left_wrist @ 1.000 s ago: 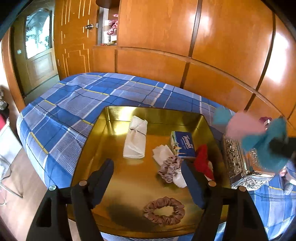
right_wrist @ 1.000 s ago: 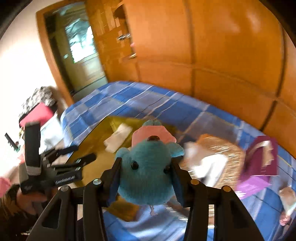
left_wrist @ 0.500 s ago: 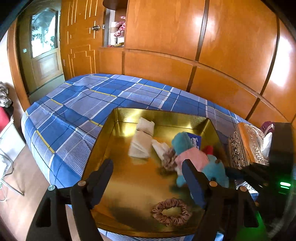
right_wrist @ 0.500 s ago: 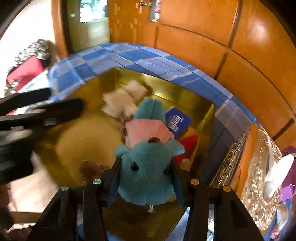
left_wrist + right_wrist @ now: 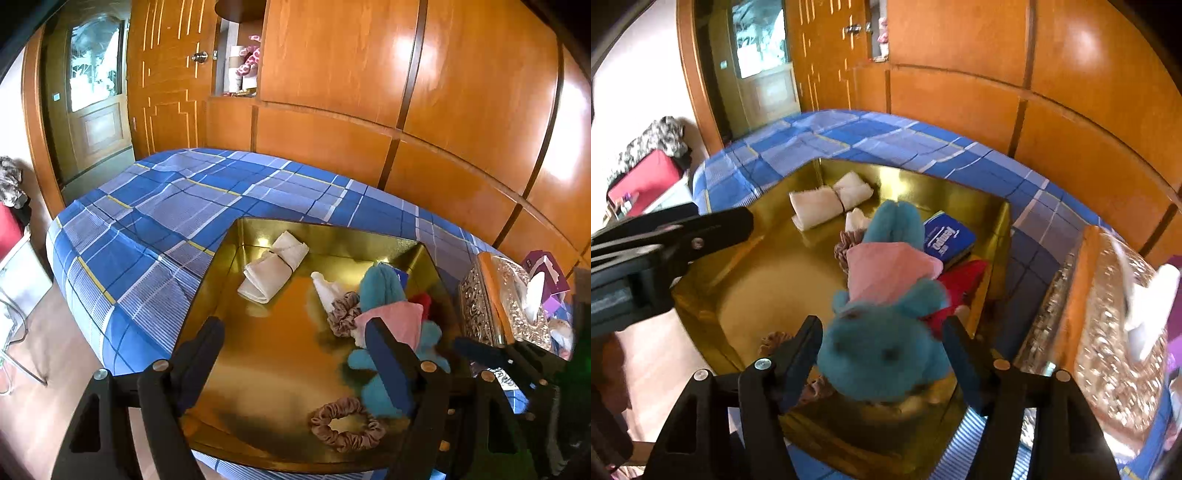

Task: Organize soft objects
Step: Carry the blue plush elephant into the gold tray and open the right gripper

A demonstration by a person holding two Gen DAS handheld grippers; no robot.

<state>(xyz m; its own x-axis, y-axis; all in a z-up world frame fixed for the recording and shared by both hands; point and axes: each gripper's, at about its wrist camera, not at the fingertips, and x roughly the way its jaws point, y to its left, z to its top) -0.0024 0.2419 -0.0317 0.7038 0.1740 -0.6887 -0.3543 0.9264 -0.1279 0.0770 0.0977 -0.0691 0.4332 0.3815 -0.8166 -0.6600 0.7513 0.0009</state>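
Between the right gripper's (image 5: 881, 354) spreading fingers (image 5: 798, 354) lies the plush (image 5: 886, 325), a teal toy in a pink top (image 5: 890, 269), resting in the right part of the gold tray (image 5: 738, 266); the jaws are opening and both pads stand clear of its head, so nothing is pinched. Under and beside the plush lie a red cloth (image 5: 964, 280), a blue tissue pack (image 5: 947, 238) and a mauve scrunchie (image 5: 343, 314). A second scrunchie (image 5: 345, 428) lies near the tray's front edge, and a rolled white towel (image 5: 275, 267) sits toward the back, with a small white cloth (image 5: 325, 290) just beside the mauve scrunchie. Over the tray's near left part hangs the left gripper (image 5: 295, 354), its jaws wide and opening, nothing between them. Under the tray spreads a blue plaid sheet (image 5: 155, 221). Right of the tray stands an ornate silver box (image 5: 1108, 332), with a purple carton (image 5: 546, 273) beyond it. Wooden panels (image 5: 369, 92) fill the background.
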